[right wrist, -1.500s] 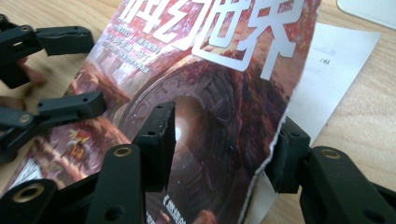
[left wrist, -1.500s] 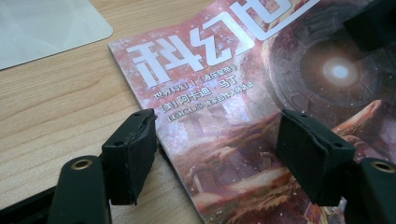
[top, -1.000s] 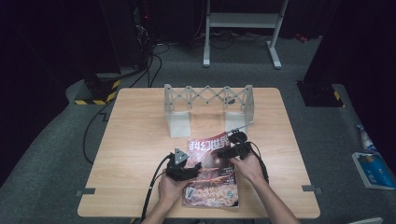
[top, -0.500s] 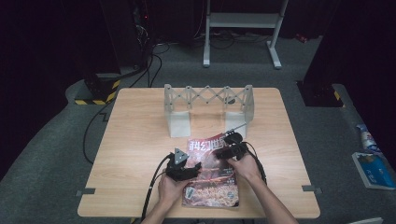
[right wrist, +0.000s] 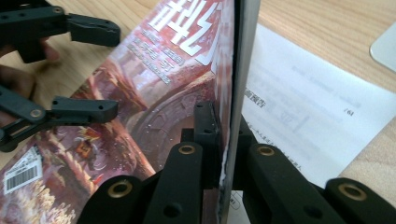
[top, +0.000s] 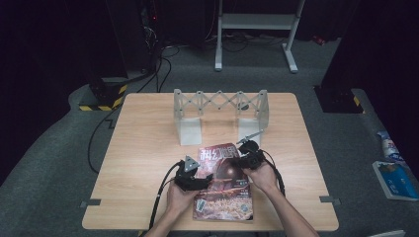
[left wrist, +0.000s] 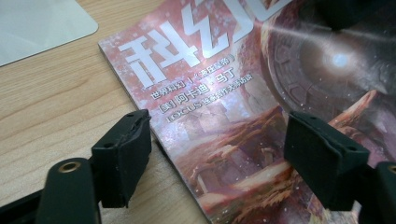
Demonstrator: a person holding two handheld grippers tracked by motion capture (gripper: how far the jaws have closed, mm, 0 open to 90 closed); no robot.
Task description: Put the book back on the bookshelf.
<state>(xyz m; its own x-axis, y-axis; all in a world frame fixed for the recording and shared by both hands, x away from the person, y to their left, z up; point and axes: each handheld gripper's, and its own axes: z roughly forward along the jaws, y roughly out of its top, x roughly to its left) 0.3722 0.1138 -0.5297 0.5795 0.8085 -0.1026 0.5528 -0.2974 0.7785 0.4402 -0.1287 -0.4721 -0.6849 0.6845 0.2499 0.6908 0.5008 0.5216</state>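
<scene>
Your right gripper has just been closing, and its jaws now stand clamped on the free edge of the magazine's front cover, which passes straight up between them. In the right gripper view the cover stands nearly on edge, with a white printed inner page laid bare on the worktop beyond it. So the cover is already lifted off the page block on your right-hand side.

The magazine lies on the near half of the worktop, between your two hands, its long axis running away from you toward the grey accordion rack at the far middle. Its spine is the left long edge, and that is the line the cover will swing about.

Your left gripper has just been opening a little further. Its jaws stand apart and grip nothing: one is over bare wood just beside the spine edge, the other over the cover art, so they straddle that edge with the magazine below and ahead of them. In the high view this gripper sits at the magazine's left edge, about halfway along its length.

The coming move looks like a page-turn from right to left. The right hand is the one on the cover; the left is the nearer to the spine and best placed to pin it so the whole magazine does not slide.
</scene>
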